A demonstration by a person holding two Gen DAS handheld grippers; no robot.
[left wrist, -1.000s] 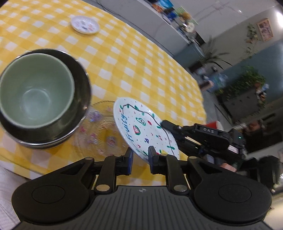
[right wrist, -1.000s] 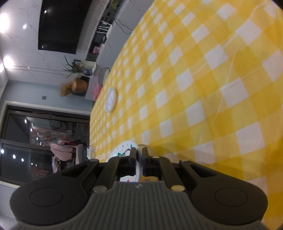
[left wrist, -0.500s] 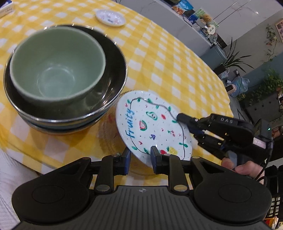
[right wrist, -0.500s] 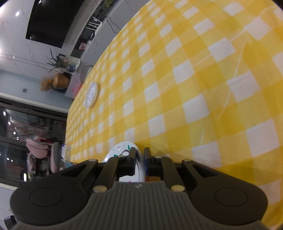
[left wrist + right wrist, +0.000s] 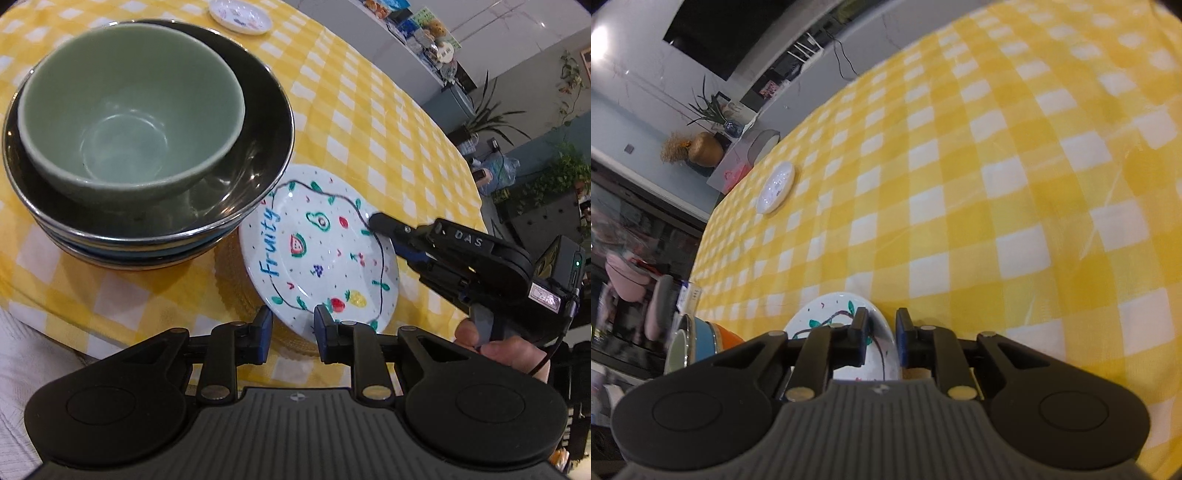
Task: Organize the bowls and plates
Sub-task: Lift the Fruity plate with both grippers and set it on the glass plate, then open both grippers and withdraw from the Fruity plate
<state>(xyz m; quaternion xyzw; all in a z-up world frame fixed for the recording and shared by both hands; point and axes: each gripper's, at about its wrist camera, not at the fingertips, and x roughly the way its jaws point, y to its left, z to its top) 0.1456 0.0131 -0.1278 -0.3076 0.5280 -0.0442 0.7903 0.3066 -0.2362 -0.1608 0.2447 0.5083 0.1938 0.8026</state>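
A white "Fruity" plate [image 5: 321, 254] with fruit drawings is tilted above a clear glass plate [image 5: 236, 291] near the table's front edge. My left gripper [image 5: 291, 328] is open, its fingers either side of the plate's near rim. My right gripper [image 5: 384, 225] grips the plate's far rim; in the right wrist view its jaws [image 5: 881, 332] stand slightly apart around the rim of the plate [image 5: 827, 314]. A green bowl [image 5: 129, 110] sits nested in a black bowl [image 5: 258, 122] on stacked bowls at left.
A small white saucer [image 5: 240, 16] lies at the far side of the yellow checked tablecloth [image 5: 369, 129]; it also shows in the right wrist view [image 5: 775, 182]. The stacked bowls' edges [image 5: 701, 343] show at lower left there. Shelves and plants stand beyond the table.
The Fruity plate has tilted flatter and lower over the glass plate. My right gripper's jaws have opened slightly around its rim. The left camera has moved closer to the bowls.
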